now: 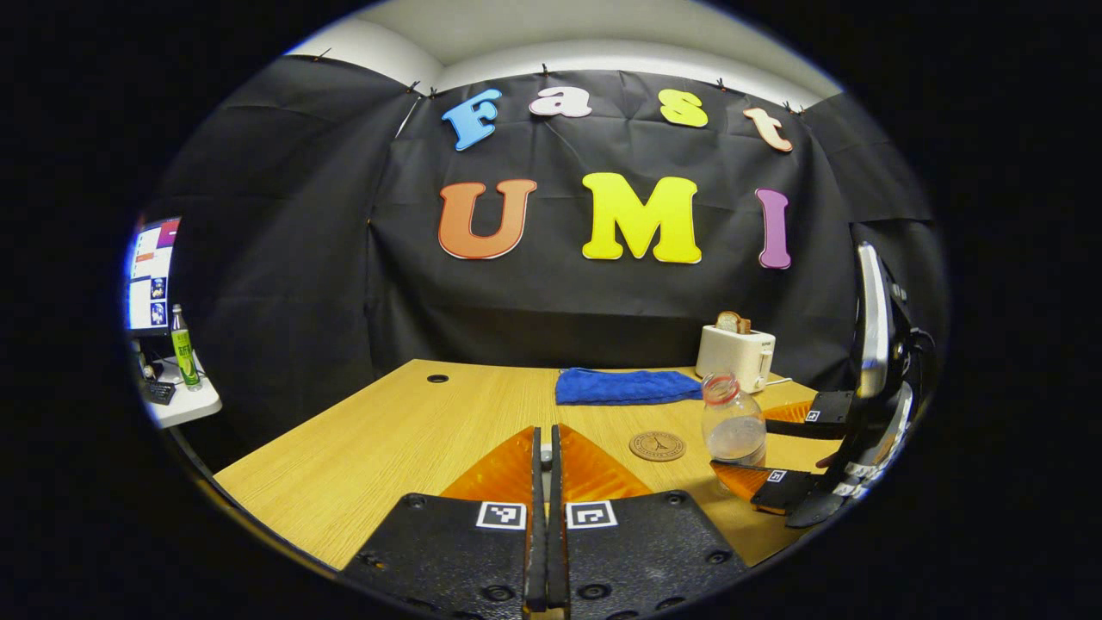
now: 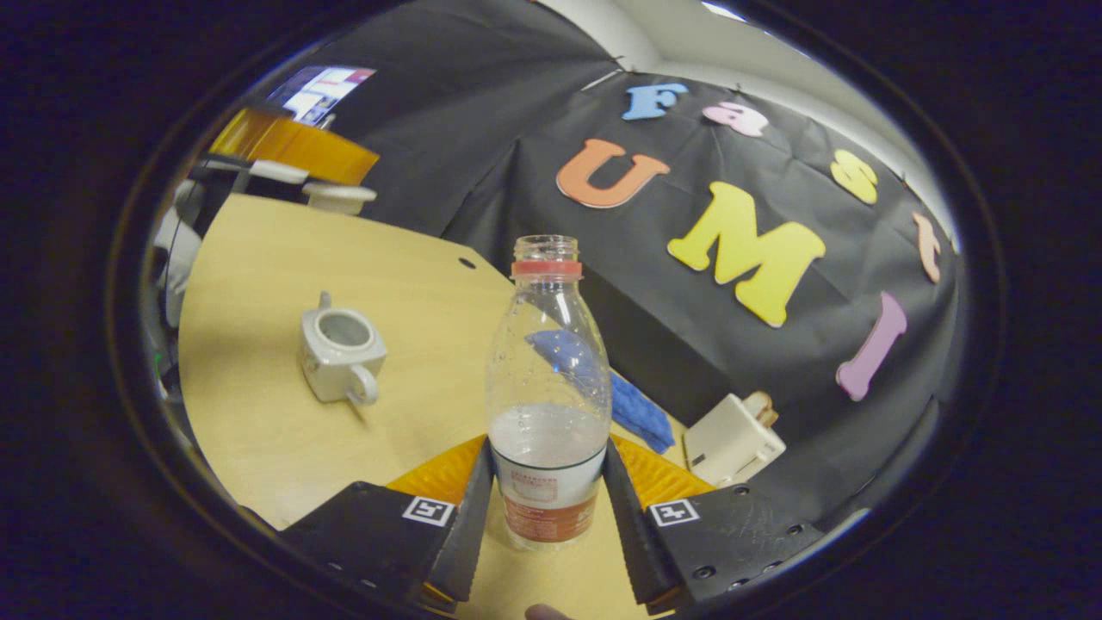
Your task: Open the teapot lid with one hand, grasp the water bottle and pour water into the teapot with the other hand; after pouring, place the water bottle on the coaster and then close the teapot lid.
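The water bottle point(image 2: 547, 392) stands upright, open mouth up, long axis vertical, clamped low between the right tool point(image 2: 547, 499) fingers above the counter point(image 2: 258, 413). The teapot point(image 2: 341, 355) sits lidless, handle toward the camera. The left tool point(image 1: 545, 482) is closed on something small (hard to make out). The coaster point(image 1: 657, 445) lies beside the bottle.

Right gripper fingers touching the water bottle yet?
Touching. Right gripper view: both fingers press the water bottle at its label, no gap visible either side.
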Demonstrator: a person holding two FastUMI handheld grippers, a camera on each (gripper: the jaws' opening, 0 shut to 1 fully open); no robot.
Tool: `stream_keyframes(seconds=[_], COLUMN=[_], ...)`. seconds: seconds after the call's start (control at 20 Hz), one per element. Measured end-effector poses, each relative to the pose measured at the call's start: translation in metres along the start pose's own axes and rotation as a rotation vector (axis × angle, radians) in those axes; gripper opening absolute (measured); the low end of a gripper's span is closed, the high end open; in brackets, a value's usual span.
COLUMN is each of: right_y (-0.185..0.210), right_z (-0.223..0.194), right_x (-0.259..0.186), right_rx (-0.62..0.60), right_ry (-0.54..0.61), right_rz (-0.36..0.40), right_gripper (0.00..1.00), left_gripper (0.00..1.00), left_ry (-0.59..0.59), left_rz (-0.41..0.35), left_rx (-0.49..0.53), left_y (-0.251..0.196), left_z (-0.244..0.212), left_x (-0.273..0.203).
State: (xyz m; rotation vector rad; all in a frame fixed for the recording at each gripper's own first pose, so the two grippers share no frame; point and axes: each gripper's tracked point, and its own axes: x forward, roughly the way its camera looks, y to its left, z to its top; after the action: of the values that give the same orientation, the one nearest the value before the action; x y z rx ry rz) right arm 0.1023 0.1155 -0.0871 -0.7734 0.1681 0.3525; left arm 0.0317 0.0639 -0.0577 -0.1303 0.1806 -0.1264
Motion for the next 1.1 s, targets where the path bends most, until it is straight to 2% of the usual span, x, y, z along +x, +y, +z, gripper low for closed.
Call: stream_keyframes(seconds=[0.15, 0.35, 0.55, 0.9, 1.1], right_y=[0.001, 0.007, 0.004, 0.003, 0.005], right_z=[-0.001, 0.001, 0.009, 0.020, 0.027], right_x=[0.005, 0.014, 0.016, 0.027, 0.028], right_rx=[-0.171, -0.322, -0.480, -0.686, -0.739], right_ry=[0.008, 0.010, -0.013, -0.033, -0.042], right_rz=[-0.021, -0.030, -0.049, -0.070, -0.080], right_gripper=[0.68, 0.68, 0.67, 0.67, 0.67], left_gripper=[0.03, 0.03, 0.03, 0.03, 0.03], left_ry=[-0.014, -0.023, -0.007, -0.003, 0.001], left_rz=[0.003, -0.004, -0.018, -0.017, -0.016], left_rx=[-0.011, -0.058, -0.061, -0.018, -0.017], left_y=[0.013, 0.026, 0.032, 0.043, 0.045], left_z=[0.003, 0.009, 0.007, 0.008, 0.006], left_x=[-0.005, -0.011, -0.015, -0.019, -0.017])
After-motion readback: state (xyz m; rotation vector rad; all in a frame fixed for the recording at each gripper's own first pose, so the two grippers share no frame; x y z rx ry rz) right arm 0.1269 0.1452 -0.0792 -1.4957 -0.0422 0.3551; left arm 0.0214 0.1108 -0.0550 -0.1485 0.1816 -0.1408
